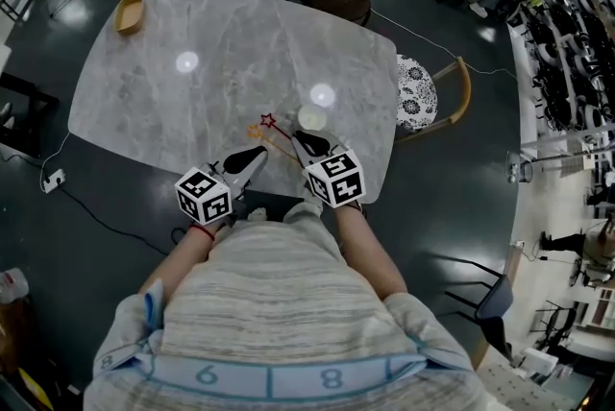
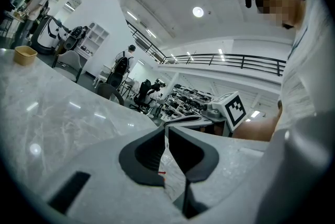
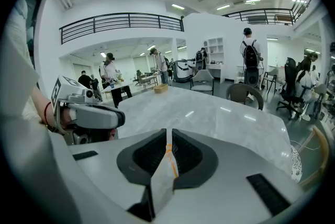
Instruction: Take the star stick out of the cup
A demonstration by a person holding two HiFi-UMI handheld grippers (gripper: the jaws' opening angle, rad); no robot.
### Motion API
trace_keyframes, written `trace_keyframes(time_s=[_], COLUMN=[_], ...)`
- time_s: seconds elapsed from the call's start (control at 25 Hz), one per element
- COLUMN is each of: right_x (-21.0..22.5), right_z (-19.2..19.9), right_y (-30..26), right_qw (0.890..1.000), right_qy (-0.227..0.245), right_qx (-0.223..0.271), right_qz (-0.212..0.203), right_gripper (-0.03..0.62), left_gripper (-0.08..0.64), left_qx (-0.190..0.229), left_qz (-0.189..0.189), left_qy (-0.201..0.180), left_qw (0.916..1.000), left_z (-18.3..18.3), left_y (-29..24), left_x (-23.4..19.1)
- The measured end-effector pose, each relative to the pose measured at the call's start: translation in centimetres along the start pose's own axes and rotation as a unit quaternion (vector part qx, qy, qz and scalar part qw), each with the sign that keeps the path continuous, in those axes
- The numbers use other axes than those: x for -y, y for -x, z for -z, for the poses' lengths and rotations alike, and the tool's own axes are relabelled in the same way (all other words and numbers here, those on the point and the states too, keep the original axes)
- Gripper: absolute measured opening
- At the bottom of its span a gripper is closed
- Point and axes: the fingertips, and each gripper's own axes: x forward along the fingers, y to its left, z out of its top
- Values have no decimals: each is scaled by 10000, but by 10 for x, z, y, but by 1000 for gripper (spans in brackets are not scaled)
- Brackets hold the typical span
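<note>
Two grippers are in play over one marble table (image 1: pixel 192 102), both low at its near edge. The right gripper (image 1: pixel 300 139) has its jaws pinched on the orange star stick (image 3: pixel 168 157); a thin orange line runs right up the slit between them. The left gripper (image 1: pixel 258 154) is squeezed down to a narrow slit too, with a fleck of red in it, though I cannot tell if it grips anything.

Two star sticks in all. The red star stick (image 1: pixel 270 123) has its star just ahead of the left gripper's tips, and the orange star sits right beside it, a touch nearer that gripper. Both sticks slant back towards the right gripper.

One cup (image 1: pixel 311 118), pale, stands just beyond the right gripper's tips, and neither stick is in it. One wooden tray (image 1: pixel 129 13) sits far off, beyond the left gripper at the table's far corner.
</note>
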Motion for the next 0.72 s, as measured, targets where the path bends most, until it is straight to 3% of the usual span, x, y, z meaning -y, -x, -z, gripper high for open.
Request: trace_keyframes(time_s=[0.72], right_x=[-35], right_z=[33], right_y=[32], right_qw=[9984], right_qy=[-514], right_qx=[99], right_qz=[-199], right_gripper=[9], left_gripper=[17], left_qx=[-52], left_qz=[126], left_qy=[-46], left_qw=[9999], left_z=[3], left_y=[-1], left_x=[0])
